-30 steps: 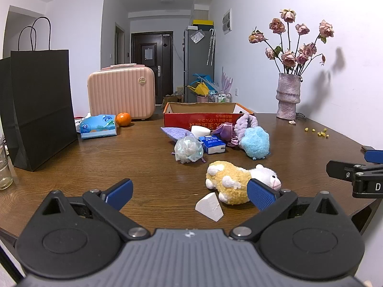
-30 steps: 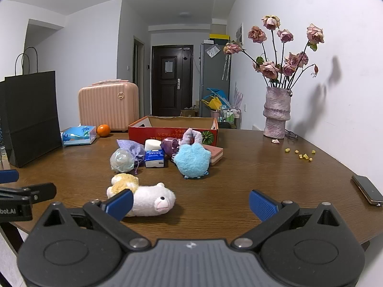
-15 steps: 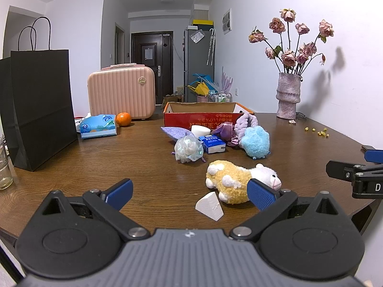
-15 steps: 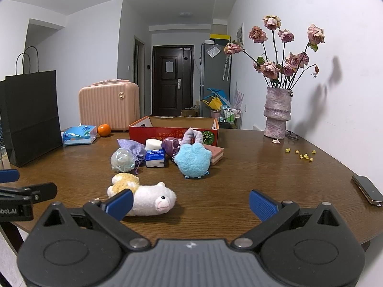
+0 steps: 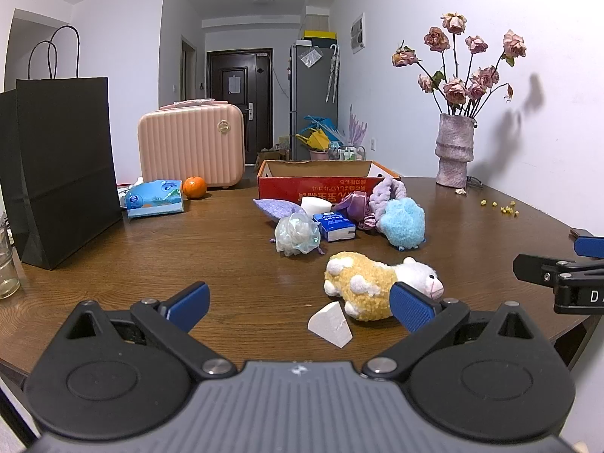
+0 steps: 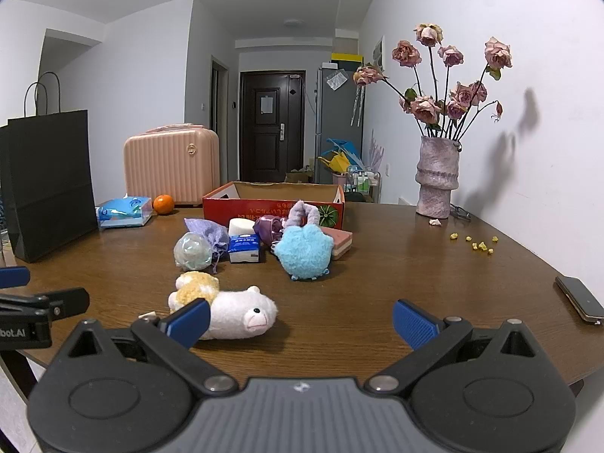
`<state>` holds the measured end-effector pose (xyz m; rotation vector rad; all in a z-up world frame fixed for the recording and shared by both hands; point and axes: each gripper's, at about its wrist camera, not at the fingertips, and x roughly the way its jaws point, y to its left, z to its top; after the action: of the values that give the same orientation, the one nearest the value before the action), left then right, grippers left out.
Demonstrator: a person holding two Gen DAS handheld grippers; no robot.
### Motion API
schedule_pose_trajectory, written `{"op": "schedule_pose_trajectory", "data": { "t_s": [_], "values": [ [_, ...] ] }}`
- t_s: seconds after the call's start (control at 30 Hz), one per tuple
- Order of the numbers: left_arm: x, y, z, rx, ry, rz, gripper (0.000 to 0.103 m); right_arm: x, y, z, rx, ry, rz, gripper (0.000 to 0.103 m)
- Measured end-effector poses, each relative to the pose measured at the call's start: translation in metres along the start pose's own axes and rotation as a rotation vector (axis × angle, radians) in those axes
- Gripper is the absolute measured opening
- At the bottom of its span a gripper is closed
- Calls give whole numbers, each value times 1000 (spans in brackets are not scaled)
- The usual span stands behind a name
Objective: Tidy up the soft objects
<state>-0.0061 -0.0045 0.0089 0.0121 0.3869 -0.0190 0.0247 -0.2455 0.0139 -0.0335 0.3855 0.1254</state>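
Observation:
A yellow-and-white sheep plush (image 5: pixel 372 287) (image 6: pixel 230 304) lies near the table's front, with a white wedge sponge (image 5: pixel 331 325) beside it. Behind it sit a blue fluffy plush (image 5: pixel 402 223) (image 6: pixel 304 251), a pale mesh ball (image 5: pixel 297 234) (image 6: pixel 193 252), a blue tissue pack (image 5: pixel 336 226) (image 6: pixel 244 248), a purple pouch (image 5: pixel 277 209), purple soft items (image 6: pixel 270 228) and a pink sponge (image 6: pixel 341 242). An open red cardboard box (image 5: pixel 315 185) (image 6: pixel 273 204) stands behind them. My left gripper (image 5: pixel 300 304) is open above the front edge, nothing in it. My right gripper (image 6: pixel 302 321) is open, also with nothing in it.
A black paper bag (image 5: pixel 60 166) stands at the left, a pink suitcase (image 5: pixel 190 147), an orange (image 5: pixel 194 186) and a blue wipes pack (image 5: pixel 154 198) at the back left. A vase of dried roses (image 6: pixel 437 177) is at the back right; a phone (image 6: pixel 579 298) lies at the right edge.

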Motion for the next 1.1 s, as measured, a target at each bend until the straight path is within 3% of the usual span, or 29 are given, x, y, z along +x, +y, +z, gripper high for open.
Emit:
{"op": "schedule_pose_trajectory", "data": {
  "t_s": [0.4, 1.1],
  "values": [
    [13, -1, -6, 1, 25, -3, 103, 8, 3, -5, -6, 7, 6, 103],
    [82, -1, -18, -6, 99, 10, 103, 51, -4, -15, 5, 35, 30, 103]
  ]
}}
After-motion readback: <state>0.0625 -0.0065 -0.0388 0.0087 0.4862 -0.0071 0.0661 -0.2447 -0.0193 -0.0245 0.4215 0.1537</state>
